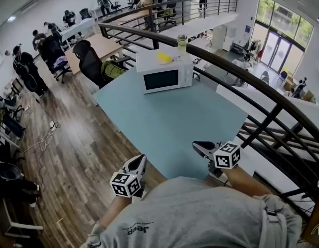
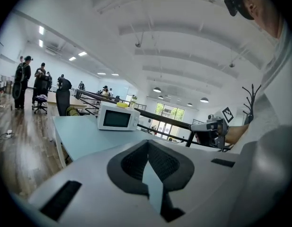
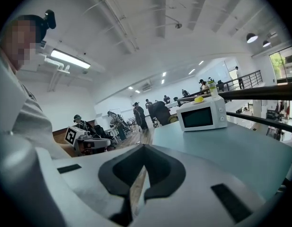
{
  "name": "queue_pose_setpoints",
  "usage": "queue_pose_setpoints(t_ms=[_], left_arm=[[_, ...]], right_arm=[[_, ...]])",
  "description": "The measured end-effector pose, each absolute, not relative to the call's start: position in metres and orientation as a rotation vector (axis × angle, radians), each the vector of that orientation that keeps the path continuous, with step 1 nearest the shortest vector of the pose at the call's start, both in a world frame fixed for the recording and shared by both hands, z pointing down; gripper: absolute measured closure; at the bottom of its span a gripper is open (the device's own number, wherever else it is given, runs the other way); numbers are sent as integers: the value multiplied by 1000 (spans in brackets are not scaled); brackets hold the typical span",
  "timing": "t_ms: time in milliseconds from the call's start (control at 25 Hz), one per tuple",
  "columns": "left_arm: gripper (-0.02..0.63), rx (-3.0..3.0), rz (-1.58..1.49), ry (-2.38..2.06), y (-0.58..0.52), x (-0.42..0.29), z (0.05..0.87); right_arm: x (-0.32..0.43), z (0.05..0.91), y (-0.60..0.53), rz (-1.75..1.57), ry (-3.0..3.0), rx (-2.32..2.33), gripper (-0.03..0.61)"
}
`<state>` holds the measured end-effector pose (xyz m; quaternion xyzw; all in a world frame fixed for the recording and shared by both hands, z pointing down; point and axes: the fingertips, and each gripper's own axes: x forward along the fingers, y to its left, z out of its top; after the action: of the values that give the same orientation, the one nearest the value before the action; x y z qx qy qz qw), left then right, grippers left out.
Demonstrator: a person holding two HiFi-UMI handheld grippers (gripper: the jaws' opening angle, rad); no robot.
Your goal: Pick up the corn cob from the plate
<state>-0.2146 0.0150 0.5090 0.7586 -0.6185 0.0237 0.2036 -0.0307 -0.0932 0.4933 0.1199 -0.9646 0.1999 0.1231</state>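
The left claw (image 1: pixel 140 160) and the right claw (image 1: pixel 199 146) are held at the near end of the pale blue desk (image 1: pixel 169 128), apart from each other. Both are clenched on nothing, jaws together. The corn cob (image 1: pixel 164 57) — if that small yellow shape is it — lies on top of the white microwave (image 1: pixel 164 74) at the desk's far end, near a greenish bottle (image 1: pixel 182 43) and well apart from both claws.

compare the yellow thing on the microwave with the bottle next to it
The yellow thing lies low and flat on top of the microwave; the bottle stands upright and rises well above it. The yellow thing is solid yellow; the bottle is pale and greenish. The yellow thing sits near the middle of the top; the bottle is at the far corner. Both are at the far end of the table.
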Motion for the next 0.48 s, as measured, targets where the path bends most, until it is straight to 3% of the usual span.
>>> queue_pose_setpoints(t_ms=[480], left_arm=[[595, 2042, 183, -1785, -82, -174, 492]], right_arm=[[-26, 541, -228, 766, -2810, 197, 563]])
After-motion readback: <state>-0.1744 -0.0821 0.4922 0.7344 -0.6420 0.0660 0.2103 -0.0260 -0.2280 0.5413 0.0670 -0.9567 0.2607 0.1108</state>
